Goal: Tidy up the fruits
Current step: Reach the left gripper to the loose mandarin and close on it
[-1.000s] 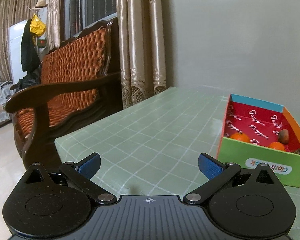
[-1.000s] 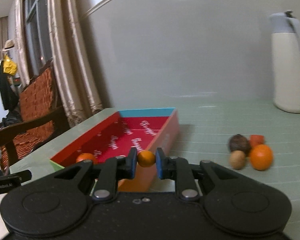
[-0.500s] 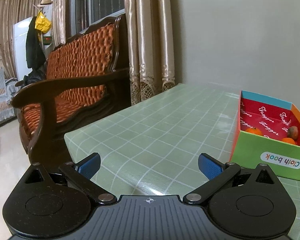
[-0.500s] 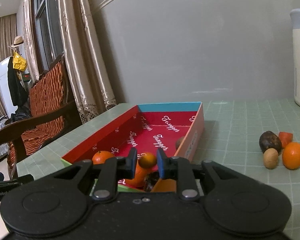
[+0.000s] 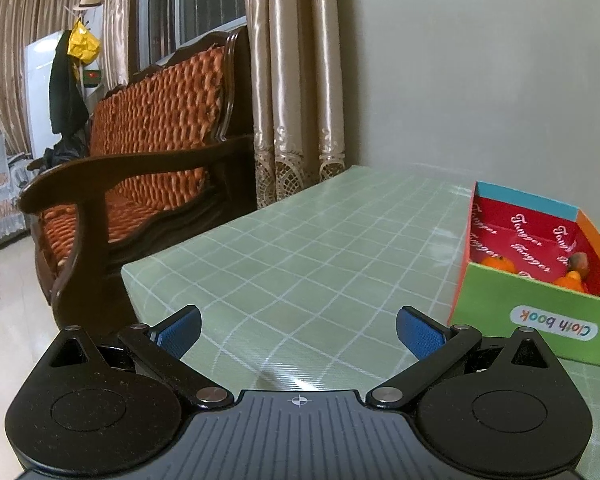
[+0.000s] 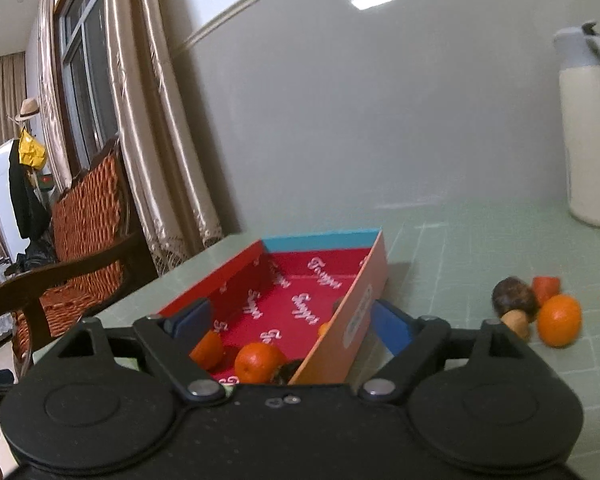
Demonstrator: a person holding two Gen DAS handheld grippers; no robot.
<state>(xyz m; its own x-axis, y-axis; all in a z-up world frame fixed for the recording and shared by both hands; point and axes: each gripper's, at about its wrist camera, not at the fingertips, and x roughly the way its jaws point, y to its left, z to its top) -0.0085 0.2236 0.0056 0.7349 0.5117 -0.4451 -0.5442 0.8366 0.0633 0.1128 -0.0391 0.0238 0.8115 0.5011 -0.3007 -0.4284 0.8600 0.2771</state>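
Observation:
A red-lined box [image 6: 370, 280] with a green front [image 5: 512, 304] stands on the green checked table [image 5: 320, 248]. It holds small oranges [image 6: 258, 362], another orange [image 6: 208, 350] and dark fruit [image 5: 579, 261]. My right gripper [image 6: 288, 322] is open above the box's near end, empty. To the box's right lie an orange [image 6: 559, 320], a dark fruit [image 6: 514, 298], a tan fruit [image 6: 514, 320] and a red piece [image 6: 546, 286]. My left gripper [image 5: 298, 332] is open and empty, low over the table left of the box.
A white thermos jug [image 6: 590, 132] stands at the far right by the wall. A wooden sofa with orange cushions [image 5: 148, 140] stands past the table's left edge. Curtains [image 5: 296, 80] hang behind it.
My right gripper opened and let the small orange drop into the box. The left gripper view swung slightly, with the box now further right.

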